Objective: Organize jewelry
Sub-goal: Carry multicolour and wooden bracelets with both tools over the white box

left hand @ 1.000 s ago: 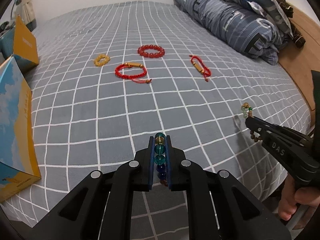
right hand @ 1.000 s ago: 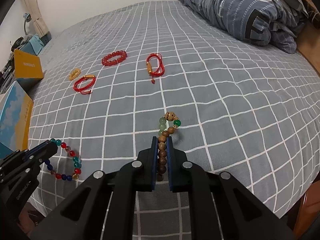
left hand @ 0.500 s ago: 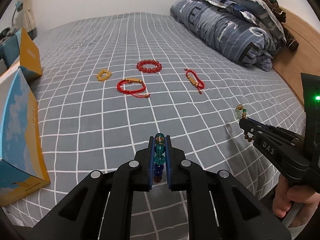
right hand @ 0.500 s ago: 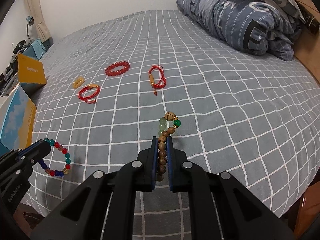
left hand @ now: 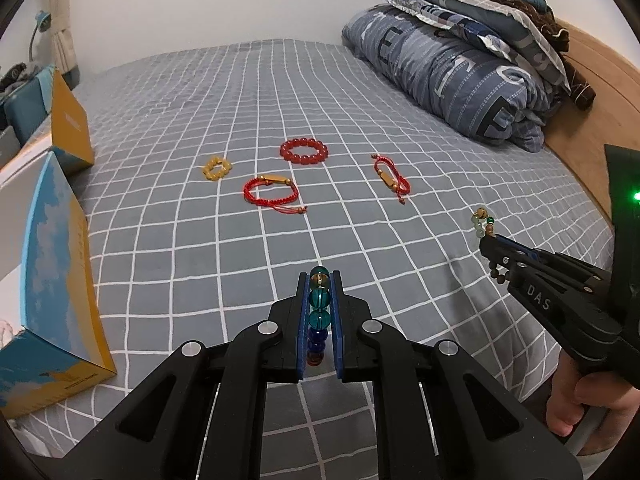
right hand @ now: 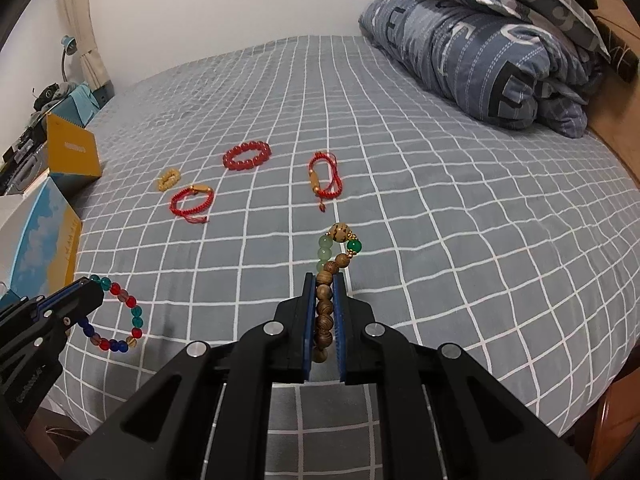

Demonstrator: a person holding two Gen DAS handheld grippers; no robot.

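My left gripper (left hand: 319,280) is shut on a multicoloured glass-bead bracelet (left hand: 319,300), held above the near edge of the bed; the bracelet also hangs in the right wrist view (right hand: 120,316). My right gripper (right hand: 324,280) is shut on a wooden-bead bracelet (right hand: 326,304) with green beads, also seen in the left wrist view (left hand: 482,224). On the grey checked bedspread (left hand: 180,240) lie a red bead bracelet (left hand: 304,151), a yellow bead bracelet (left hand: 216,168) and two red cord bracelets (left hand: 272,192) (left hand: 390,176).
Blue-and-yellow boxes (left hand: 48,280) stand at the left edge of the bed, with a yellow one (left hand: 70,124) behind. A folded blue duvet and pillows (left hand: 460,72) lie at the far right by the wooden headboard (left hand: 592,112).
Both grippers have lifted and pulled back from the bed, each keeping its bracelet; the bracelets on the bed have not moved.
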